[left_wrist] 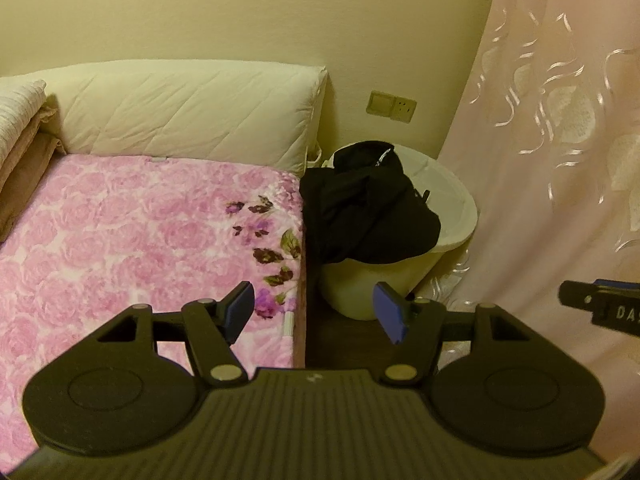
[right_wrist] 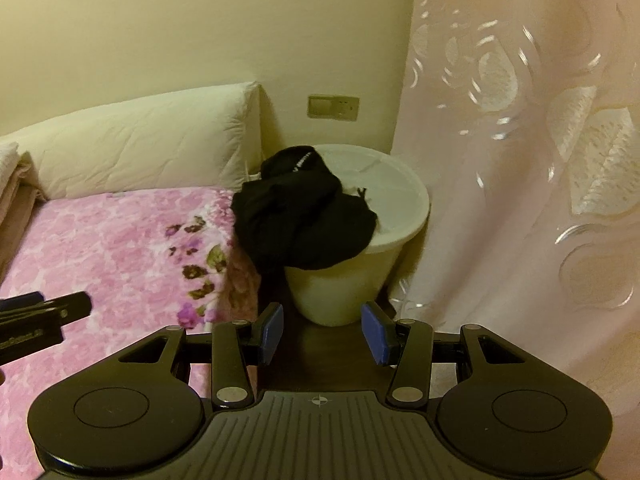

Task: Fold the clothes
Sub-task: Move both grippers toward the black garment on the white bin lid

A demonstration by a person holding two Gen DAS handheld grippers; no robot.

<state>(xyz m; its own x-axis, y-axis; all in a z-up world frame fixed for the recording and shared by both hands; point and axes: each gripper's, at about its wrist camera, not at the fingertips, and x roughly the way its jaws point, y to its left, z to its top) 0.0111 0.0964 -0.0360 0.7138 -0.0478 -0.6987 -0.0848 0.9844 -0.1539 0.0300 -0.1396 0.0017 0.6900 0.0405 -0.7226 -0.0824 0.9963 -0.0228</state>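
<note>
A crumpled black garment (left_wrist: pixel 368 208) hangs over the rim of a white plastic basket (left_wrist: pixel 448 216) beside the bed; it also shows in the right wrist view (right_wrist: pixel 308 216), on the same basket (right_wrist: pixel 396 204). My left gripper (left_wrist: pixel 316 312) is open and empty, held in front of the basket with a gap to it. My right gripper (right_wrist: pixel 322 332) is open and empty, also short of the basket. The right gripper's tip shows at the left view's right edge (left_wrist: pixel 600 304). The left gripper's tip shows at the right view's left edge (right_wrist: pixel 44 312).
A bed with a pink floral blanket (left_wrist: pixel 132 248) lies to the left, with a white pillow (left_wrist: pixel 188 108) at its head and folded bedding (left_wrist: pixel 20 120) at far left. A pink curtain (left_wrist: pixel 552 160) hangs to the right. A wall socket (left_wrist: pixel 392 106) is behind the basket.
</note>
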